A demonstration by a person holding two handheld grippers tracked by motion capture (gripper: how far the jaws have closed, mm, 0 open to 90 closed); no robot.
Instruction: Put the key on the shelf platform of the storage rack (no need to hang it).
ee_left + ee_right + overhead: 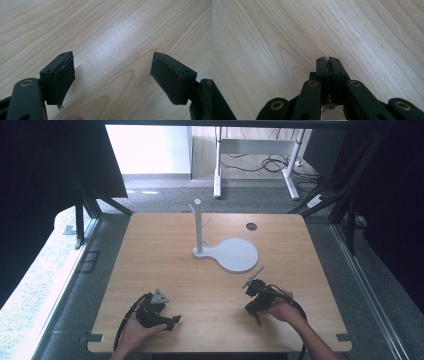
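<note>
I hold my left tongs (pixel 172 321) low over the near left of the wooden surface (pixel 210 290), my left hand (pixel 134 332) wrapped around the body. In the left gripper view the tongs (pixel 112 75) are spread wide, the two black pads (pixel 63 80) well apart with only bare wood grain between them; they hold nothing. My right tongs (pixel 256 316) sit at the near right, gripped by my right hand (pixel 282 310). In the right gripper view those tongs (pixel 328 65) are pressed fully together, pad against pad, nothing caught between them, tips pointing down at the wood. Farther back, near the middle of the surface, stands a white stand (pixel 199 227) with short pegs, upright at the edge of its round flat base (pixel 235 255). A dark round hole (pixel 251 226) lies beyond it to the right.
</note>
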